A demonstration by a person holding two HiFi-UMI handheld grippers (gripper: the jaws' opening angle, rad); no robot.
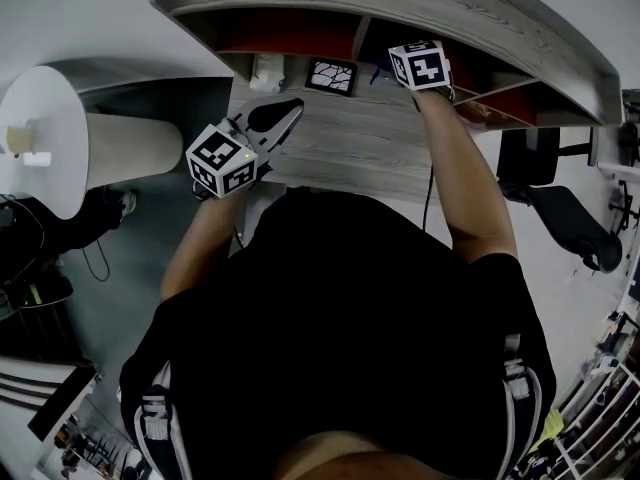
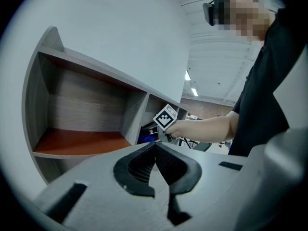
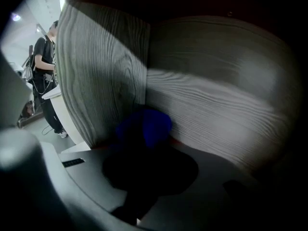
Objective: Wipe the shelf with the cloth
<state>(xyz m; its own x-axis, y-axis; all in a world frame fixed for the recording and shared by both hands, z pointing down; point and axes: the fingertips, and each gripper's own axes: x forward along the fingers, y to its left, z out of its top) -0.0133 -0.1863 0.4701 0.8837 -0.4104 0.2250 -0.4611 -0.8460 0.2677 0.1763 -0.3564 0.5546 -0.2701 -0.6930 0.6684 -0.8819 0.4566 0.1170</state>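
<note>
We see black-and-white square markers on the cubes of both tongs. Our right tongs [image 3: 144, 146] reach into a compartment of the shelf [image 1: 420, 3] just right of a divider, and in that deep shadow they look clamped on the blue cloth [image 3: 147, 121], which sits in the far corner where divider and back wall meet. Our left tongs [image 2: 155, 147] hover over the wooden surface [image 1: 370, 143] near the shelf's left compartment, tips together and holding nothing
</note>
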